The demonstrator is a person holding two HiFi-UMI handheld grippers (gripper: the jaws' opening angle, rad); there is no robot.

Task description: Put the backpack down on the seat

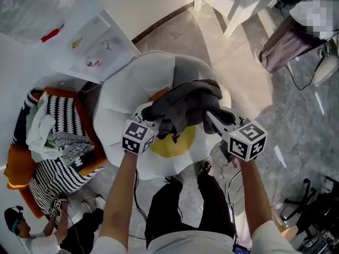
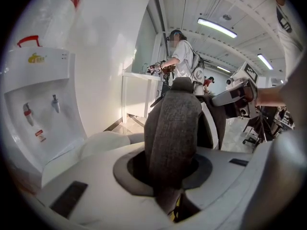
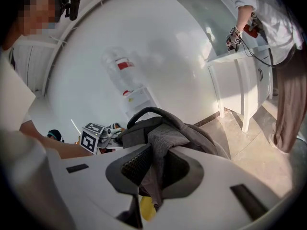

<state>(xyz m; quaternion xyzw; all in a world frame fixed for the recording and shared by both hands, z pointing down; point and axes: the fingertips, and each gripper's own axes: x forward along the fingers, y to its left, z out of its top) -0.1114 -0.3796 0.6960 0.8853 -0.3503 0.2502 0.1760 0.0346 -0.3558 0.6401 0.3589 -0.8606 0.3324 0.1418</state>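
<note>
The grey backpack (image 1: 188, 102) hangs between both tools over the middle of the seat (image 1: 119, 107), a white cushion with a yellow centre (image 1: 169, 144); I cannot tell whether its bottom touches the seat. The left gripper (image 1: 153, 121) has its jaws nearly together, pressed on a wide grey strap (image 2: 172, 128) that stands upright. The right gripper (image 1: 214, 121) has its jaws closed on a fold of the backpack's cloth (image 3: 160, 147), under the top handle. Just beside the seat's left edge stands an orange chair (image 1: 21, 165) with striped cushions (image 1: 63, 126). Behind the seat stands a water dispenser (image 2: 38, 104). Past the right edge are a white table (image 1: 233, 4) and a person (image 1: 296, 36).
</note>
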